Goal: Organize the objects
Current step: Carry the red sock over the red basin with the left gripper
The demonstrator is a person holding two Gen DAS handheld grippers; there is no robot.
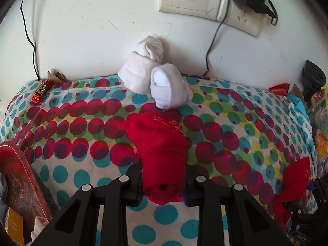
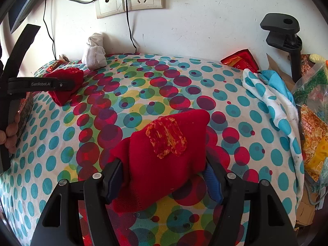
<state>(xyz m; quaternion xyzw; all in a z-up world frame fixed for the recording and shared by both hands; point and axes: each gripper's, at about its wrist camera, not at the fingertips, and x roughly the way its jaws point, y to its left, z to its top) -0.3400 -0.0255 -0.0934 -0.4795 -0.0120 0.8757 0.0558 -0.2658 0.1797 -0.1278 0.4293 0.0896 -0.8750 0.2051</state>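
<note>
My left gripper is shut on a rolled red sock bundle and holds it over the dotted cloth. Just beyond it, two rolled white sock bundles sit against the wall. My right gripper is shut on a second red sock with a gold patch, lying flat across the cloth. The right wrist view also shows the left gripper with its red bundle at far left, and the white socks behind. The right-hand red sock shows at the left view's right edge.
A white wall with sockets and hanging cables borders the back. A red candy wrapper lies at the back left, a red packet at the back right. A black clamp stand, snack bags and a bunched cloth edge crowd the right.
</note>
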